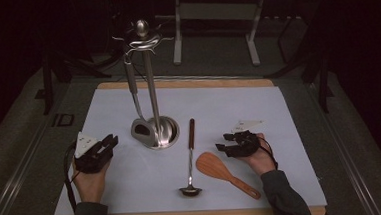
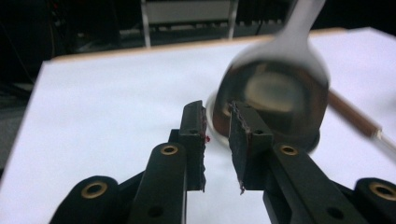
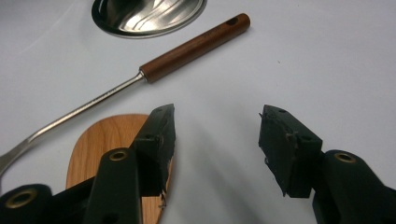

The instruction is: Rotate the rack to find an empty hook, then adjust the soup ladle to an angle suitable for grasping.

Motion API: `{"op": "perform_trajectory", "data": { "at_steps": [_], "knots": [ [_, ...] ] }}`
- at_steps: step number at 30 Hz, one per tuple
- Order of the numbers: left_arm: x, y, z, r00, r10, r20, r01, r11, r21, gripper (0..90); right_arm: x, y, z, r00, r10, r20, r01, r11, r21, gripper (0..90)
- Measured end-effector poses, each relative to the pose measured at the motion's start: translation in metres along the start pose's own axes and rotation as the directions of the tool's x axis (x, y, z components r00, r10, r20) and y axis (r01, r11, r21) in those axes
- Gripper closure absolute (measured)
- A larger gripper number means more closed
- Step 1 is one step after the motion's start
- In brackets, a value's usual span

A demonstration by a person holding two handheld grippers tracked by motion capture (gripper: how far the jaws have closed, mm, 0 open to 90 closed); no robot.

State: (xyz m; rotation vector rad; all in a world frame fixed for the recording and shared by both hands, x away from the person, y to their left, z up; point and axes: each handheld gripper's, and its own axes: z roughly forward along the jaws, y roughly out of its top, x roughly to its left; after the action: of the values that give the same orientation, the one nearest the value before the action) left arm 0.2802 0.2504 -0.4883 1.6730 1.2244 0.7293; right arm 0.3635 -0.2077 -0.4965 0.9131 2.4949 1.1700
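Just a small steel ladle with a brown wooden handle (image 1: 190, 155) lying mid-mat on the big white mat (image 1: 258, 103), with a grey metal frame (image 1: 212, 11) way at the back.

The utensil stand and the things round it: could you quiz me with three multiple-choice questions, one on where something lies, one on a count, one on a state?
1. Where does the wooden spatula lie?
A. hung on the stand
B. flat on the white mat, right of the ladle
C. in the left gripper

2. How many utensils hang on the stand?
A. one
B. two
C. three

3. How do the right gripper's jaws stand?
A. shut on the spatula
B. shut on the ladle
C. open, nothing between them

Answers: 1 B, the high view shows it flat on the white mat beside the ladle. 2 A, a single steel utensil hangs there. 3 C, bare mat shows between the jaws.
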Motion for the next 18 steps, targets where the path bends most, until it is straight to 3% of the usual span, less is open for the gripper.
{"op": "perform_trajectory", "data": {
  "at_steps": [1, 2, 3, 6, 11, 14, 18],
  "knots": [
    [0.000, 0.000, 0.000, 1.0000, 0.000, 0.000, 0.000, 1.0000, 0.000, 74.8, 0.001, 0.001, 0.001, 1.0000, -0.002, -0.001, 0.002, 1.000, 0.002, 45.7],
    [0.000, -0.011, 0.003, 0.9999, 0.000, 0.014, 0.000, 1.0000, 0.008, 74.0, 0.002, 0.002, 0.002, 1.0000, -0.005, -0.002, 0.005, 1.000, 0.001, 45.7],
    [0.000, -0.011, 0.003, 0.9999, 0.000, 0.014, 0.000, 1.0000, 0.008, 73.8, 0.002, 0.002, 0.002, 1.0000, -0.005, -0.002, 0.005, 1.000, 0.001, 45.7],
    [0.000, -0.031, 0.005, 0.9994, -0.025, 0.022, 0.024, 0.9995, 0.019, 72.9, 0.008, 0.006, 0.005, 0.9997, -0.022, -0.007, 0.022, 1.000, 0.010, 48.5],
    [0.002, -0.037, 0.010, 0.9996, -0.023, 0.017, 0.022, 0.9986, 0.048, 68.8, 0.017, 0.011, 0.010, 0.9988, -0.041, -0.025, 0.042, 0.999, 0.025, 54.8],
    [0.003, -0.046, 0.017, 0.9989, -0.045, 0.016, 0.043, 0.9961, 0.076, 68.0, 0.026, 0.016, 0.016, 0.9982, -0.043, -0.041, 0.044, 0.999, 0.028, 64.6],
    [0.003, -0.047, 0.017, 0.9992, -0.039, 0.011, 0.039, 0.9967, 0.072, 66.8, 0.037, 0.019, 0.022, 0.9963, -0.067, -0.054, 0.069, 0.997, 0.043, 73.3]
  ]
}}
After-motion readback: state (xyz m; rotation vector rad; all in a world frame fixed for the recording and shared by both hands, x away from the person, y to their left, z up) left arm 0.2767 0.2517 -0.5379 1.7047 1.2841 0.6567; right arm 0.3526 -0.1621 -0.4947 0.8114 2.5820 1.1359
